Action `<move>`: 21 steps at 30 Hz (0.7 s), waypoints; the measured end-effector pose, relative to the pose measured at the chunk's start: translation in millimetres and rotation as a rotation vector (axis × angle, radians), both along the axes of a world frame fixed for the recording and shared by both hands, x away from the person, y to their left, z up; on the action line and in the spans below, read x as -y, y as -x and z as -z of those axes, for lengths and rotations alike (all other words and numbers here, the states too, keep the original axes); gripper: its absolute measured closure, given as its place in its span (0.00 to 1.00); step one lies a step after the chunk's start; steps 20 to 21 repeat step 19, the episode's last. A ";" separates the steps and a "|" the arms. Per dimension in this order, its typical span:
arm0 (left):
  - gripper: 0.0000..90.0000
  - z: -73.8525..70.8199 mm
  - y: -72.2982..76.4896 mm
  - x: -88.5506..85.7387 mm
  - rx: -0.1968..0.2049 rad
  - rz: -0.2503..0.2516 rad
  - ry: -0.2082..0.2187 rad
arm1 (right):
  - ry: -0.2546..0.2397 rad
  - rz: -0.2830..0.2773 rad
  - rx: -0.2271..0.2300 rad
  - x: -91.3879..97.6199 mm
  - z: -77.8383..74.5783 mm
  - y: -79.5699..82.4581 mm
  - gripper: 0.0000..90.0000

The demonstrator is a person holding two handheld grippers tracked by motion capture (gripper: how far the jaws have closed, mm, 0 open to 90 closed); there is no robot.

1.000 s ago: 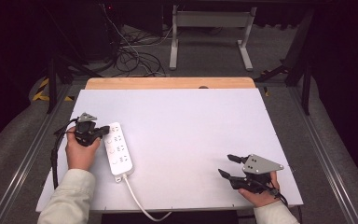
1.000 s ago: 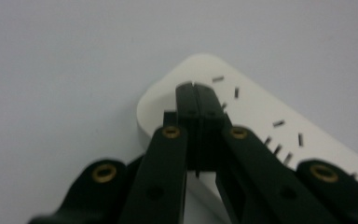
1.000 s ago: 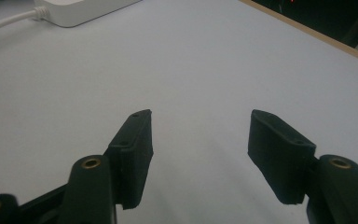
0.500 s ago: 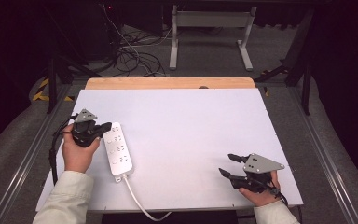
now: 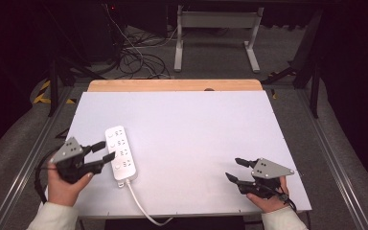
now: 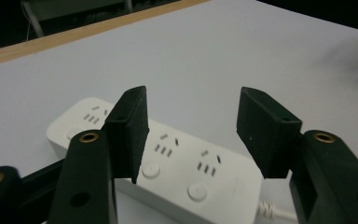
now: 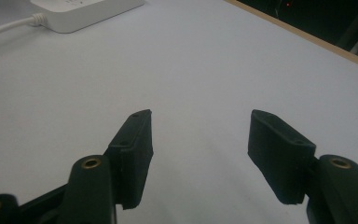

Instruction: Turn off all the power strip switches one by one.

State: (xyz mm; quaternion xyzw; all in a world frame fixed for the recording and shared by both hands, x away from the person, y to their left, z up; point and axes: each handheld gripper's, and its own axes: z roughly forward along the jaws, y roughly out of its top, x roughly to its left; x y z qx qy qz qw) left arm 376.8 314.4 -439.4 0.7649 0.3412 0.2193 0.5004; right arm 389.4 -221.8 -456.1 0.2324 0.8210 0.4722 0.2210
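A white power strip (image 5: 120, 152) with several sockets lies at the table's left, and its cord (image 5: 139, 203) runs off the near edge. My left gripper (image 5: 103, 151) hovers just left of the strip and points at it. Its jaws have just been opening and stand apart with nothing between them. In the left gripper view the strip (image 6: 177, 154) lies past the open left gripper (image 6: 193, 107). My right gripper (image 5: 233, 168) rests open at the near right over bare table. In the right gripper view the open right gripper (image 7: 198, 121) frames bare surface, with the strip (image 7: 84, 9) far off.
The white table top (image 5: 196, 124) has a wooden strip (image 5: 172, 85) along its far edge. Metal rails (image 5: 335, 158) run along both sides. Beyond the table stand a grey metal frame (image 5: 215, 28) and loose cables (image 5: 139, 57) on the floor.
The left hand has pulled back toward the near edge beside the strip, and its jaws, shut before, now stand open. The right hand and the strip have not moved.
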 end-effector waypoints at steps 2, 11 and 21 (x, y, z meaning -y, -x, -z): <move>0.44 11.1 12.5 -4.4 0.008 0.014 0.021 | -0.002 -0.002 0.001 -0.5 -0.3 0.5 0.46; 0.38 17.7 26.7 -0.9 0.031 -0.007 -0.019 | -0.002 0.002 0.002 -1.2 -0.8 0.9 0.45; 0.37 17.9 27.5 -1.5 -0.010 -0.039 0.063 | -0.006 0.002 0.002 -0.1 -0.5 0.2 0.45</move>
